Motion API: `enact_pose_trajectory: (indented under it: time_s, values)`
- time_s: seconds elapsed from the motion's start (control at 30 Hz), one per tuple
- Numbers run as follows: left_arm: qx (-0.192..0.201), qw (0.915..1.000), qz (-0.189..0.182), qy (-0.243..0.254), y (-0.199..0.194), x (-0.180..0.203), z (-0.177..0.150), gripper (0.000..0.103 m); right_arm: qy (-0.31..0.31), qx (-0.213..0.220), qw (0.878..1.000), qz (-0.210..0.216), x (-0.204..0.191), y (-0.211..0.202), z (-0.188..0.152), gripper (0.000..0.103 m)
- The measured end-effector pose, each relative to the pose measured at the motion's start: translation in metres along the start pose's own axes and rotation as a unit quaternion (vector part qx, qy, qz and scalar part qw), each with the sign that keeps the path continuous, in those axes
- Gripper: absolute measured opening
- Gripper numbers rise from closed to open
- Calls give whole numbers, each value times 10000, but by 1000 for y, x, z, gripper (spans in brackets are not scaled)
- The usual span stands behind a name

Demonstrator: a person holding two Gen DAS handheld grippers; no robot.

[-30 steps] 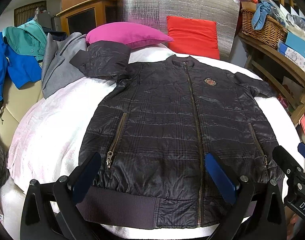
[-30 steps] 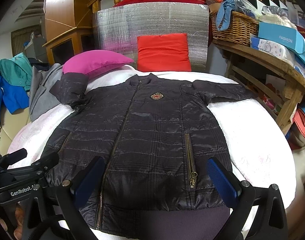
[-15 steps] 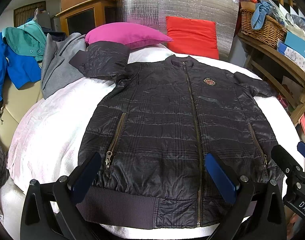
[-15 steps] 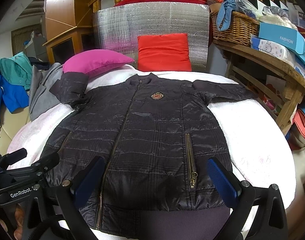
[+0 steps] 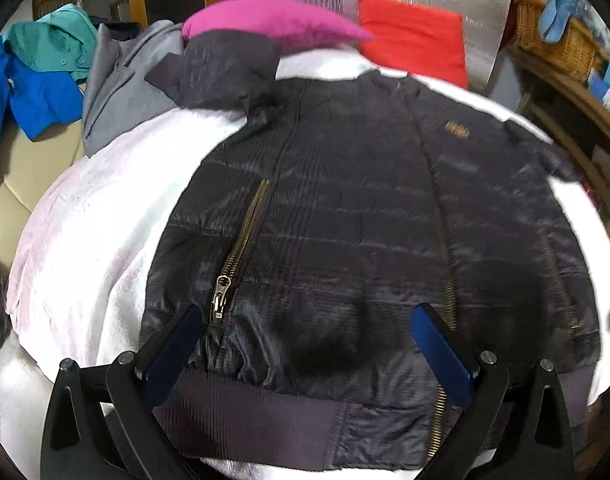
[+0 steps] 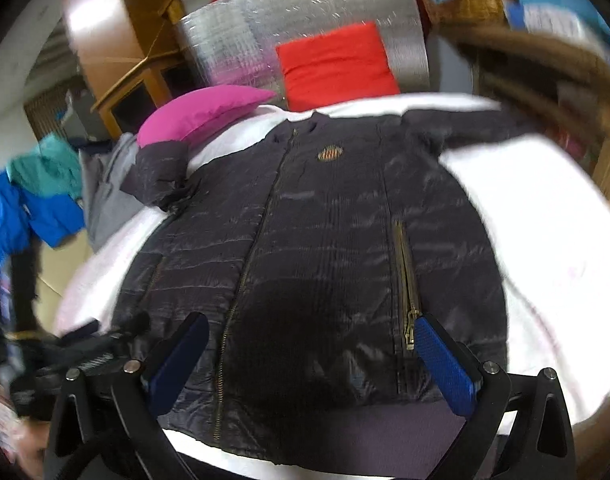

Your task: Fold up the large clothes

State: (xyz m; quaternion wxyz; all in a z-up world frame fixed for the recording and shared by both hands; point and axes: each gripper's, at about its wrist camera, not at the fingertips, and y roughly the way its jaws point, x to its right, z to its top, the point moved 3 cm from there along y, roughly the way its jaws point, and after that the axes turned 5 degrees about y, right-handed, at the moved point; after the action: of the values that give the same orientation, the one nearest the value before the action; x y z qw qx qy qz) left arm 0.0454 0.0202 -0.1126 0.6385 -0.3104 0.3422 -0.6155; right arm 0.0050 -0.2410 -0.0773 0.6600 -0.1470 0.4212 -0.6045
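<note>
Dark quilted jacket [image 5: 345, 240] lies flat, front up, on a white bed cover [image 5: 105, 240]. Fully zipped, centre zip runs near to far, so the long axis points away from both cameras: ribbed hem [image 5: 245, 412] near, collar far, just short of the red cushion [image 5: 413, 36]. Brass pocket zips on both sides, small orange chest badge [image 6: 330, 154] right of the centre zip. Left sleeve [image 5: 225, 68] is bunched up against the pink pillow [image 5: 273, 24]; right sleeve [image 6: 477, 126] lies stretched out to the right. Left gripper [image 5: 305, 344] released, jaws wide apart, low over the hem, left blue pad just beside the left pocket zip pull. Right gripper [image 6: 311, 360] also spread wide, empty, above the hem area, right pad near the right pocket zip pull. Frames are motion-blurred. Grey garment [image 5: 117, 92] and blue/teal clothes [image 5: 33, 80] sit off the far left.
</note>
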Motion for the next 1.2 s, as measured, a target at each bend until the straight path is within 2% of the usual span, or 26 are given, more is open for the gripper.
enact_pose_trajectory:
  time_s: [0.1, 0.2, 0.27, 0.37, 0.5, 0.63, 0.7, 0.77, 0.87, 0.97, 1.0, 1.03, 1.1, 1.2]
  values:
    - [1, 9998, 100, 178, 10, 4, 8, 103, 354, -27, 9994, 9, 32, 7, 15, 103]
    - [119, 9992, 157, 357, 18, 13, 28, 103, 912, 8, 9956, 206, 75, 12, 44, 103]
    - [224, 9984, 175, 498, 24, 22, 45, 103, 1271, 139, 9913, 308, 106, 13, 68, 103]
    - [396, 9970, 96, 653, 36, 33, 70, 103, 1958, 457, 9787, 424, 168, 19, 115, 103]
    - [345, 9976, -86, 600, 81, 41, 101, 103, 3254, 667, 9401, 763, 269, 50, 176, 103]
    - [-276, 9986, -101, 442, 136, 37, 93, 103, 3798, 893, 9182, 685, 337, 85, 223, 101]
    - [-28, 9991, -136, 406, 135, 35, 90, 103, 3987, 988, 9100, 569, 365, 104, 245, 101]
    - [15, 9991, -138, 400, 135, 35, 89, 103, 4078, 999, 9065, 445, 381, 119, 260, 100]
    - [81, 9991, -162, 383, 135, 34, 86, 103, 4045, 1010, 9088, 133, 395, 142, 290, 96]
    - [103, 9991, -179, 378, 135, 37, 87, 103, 3833, 923, 9189, -168, 400, 165, 314, 91]
    - [111, 9991, -182, 376, 134, 36, 86, 103, 3777, 890, 9213, -246, 401, 170, 320, 82]
    - [128, 9991, -188, 371, 132, 34, 81, 103, 3754, 821, 9228, -273, 402, 175, 326, 59]
    - [148, 9990, -198, 366, 133, 34, 80, 103, 3663, 542, 9273, -549, 402, 183, 330, 19]
    - [156, 9990, -205, 368, 135, 33, 81, 103, 2992, 774, 9484, -713, 368, 160, 348, 14]
